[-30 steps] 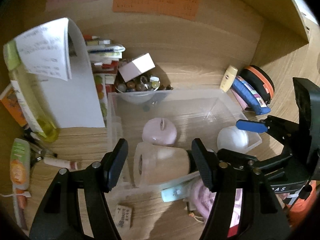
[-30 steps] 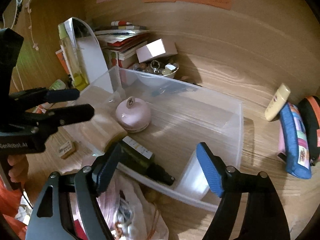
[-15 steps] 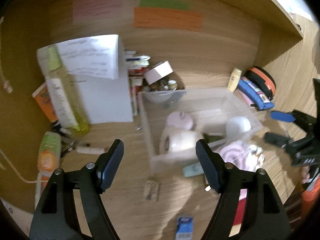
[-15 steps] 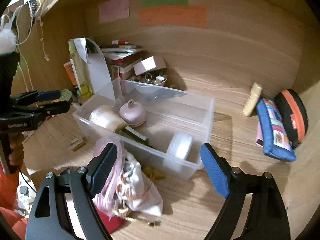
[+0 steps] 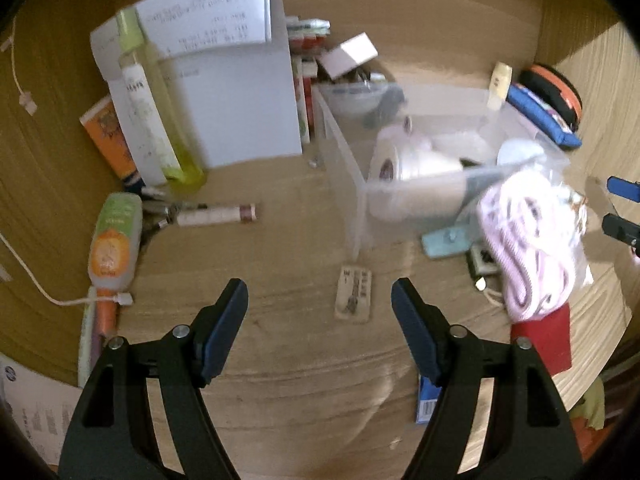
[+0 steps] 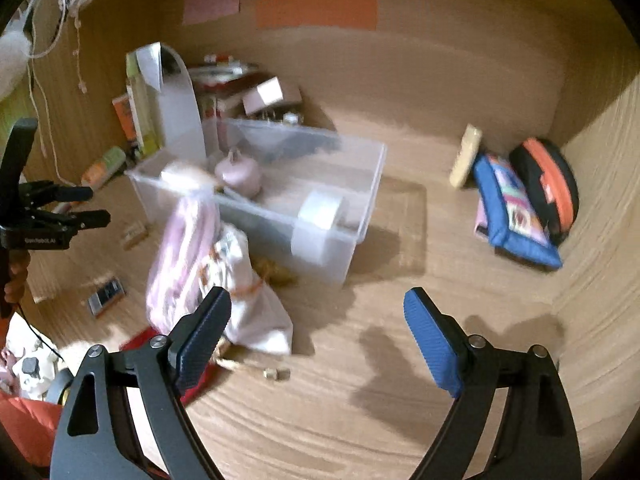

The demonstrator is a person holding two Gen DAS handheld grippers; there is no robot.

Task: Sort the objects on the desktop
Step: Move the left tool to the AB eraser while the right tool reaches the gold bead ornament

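Observation:
A clear plastic bin (image 5: 360, 200) (image 6: 360, 184) stands on the wooden desk and holds a tape roll (image 5: 404, 160), a white roll (image 6: 320, 212) and a pink round jar (image 6: 240, 172). My left gripper (image 5: 320, 320) is open and empty, held back from the bin above a small tan eraser (image 5: 354, 294). My right gripper (image 6: 316, 320) is open and empty, in front of the bin's near right corner. A pink-striped bag (image 5: 528, 240) (image 6: 180, 256) and a white drawstring pouch (image 6: 252, 292) lie before the bin.
A white stand (image 5: 240, 100), a yellow-green bottle (image 5: 160, 112), tubes (image 5: 116, 236) and pens (image 5: 216, 214) crowd the left. A blue pencil case (image 6: 512, 216), an orange-black case (image 6: 548, 184) and a cream tube (image 6: 466, 156) lie right. A bowl (image 5: 356, 96) and books stand behind.
Both grippers have pulled back and away from the bin. The left one swung left and lower over the desk. The right one rose, showing more bare desk.

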